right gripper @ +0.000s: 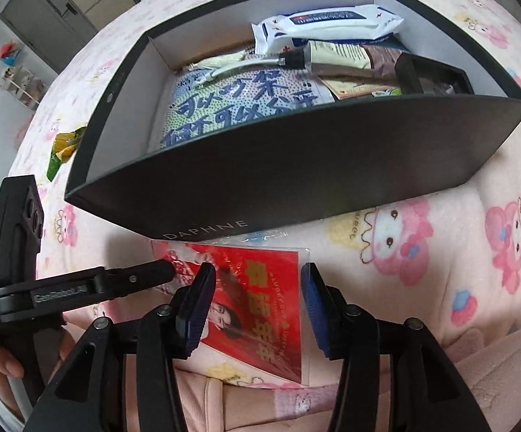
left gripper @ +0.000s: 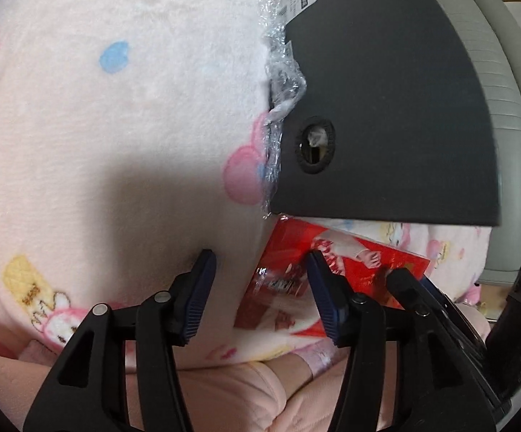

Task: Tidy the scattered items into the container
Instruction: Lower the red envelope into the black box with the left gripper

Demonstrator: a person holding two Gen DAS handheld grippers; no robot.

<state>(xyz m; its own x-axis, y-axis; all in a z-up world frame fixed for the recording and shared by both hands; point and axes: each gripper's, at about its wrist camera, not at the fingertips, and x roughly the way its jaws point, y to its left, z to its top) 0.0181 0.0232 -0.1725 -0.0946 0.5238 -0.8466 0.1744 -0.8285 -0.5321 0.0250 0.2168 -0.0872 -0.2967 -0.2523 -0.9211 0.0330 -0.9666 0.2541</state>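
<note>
The flat red packet [right gripper: 257, 302] lay outside the black box [right gripper: 296, 169], at its six o'clock on the blanket [right gripper: 440, 288], looking light, glossy and slippery, best pinched by an edge, between the right gripper's [right gripper: 257, 277] spread fingers, the left gripper [left gripper: 260, 262] likewise gaping.

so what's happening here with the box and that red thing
A person is tidying loose items into a black box on a pink blanket. The box already holds wipes and a tube. Both grippers, left and right, are open over a red packet lying in front of the box, not yet gripped.
</note>
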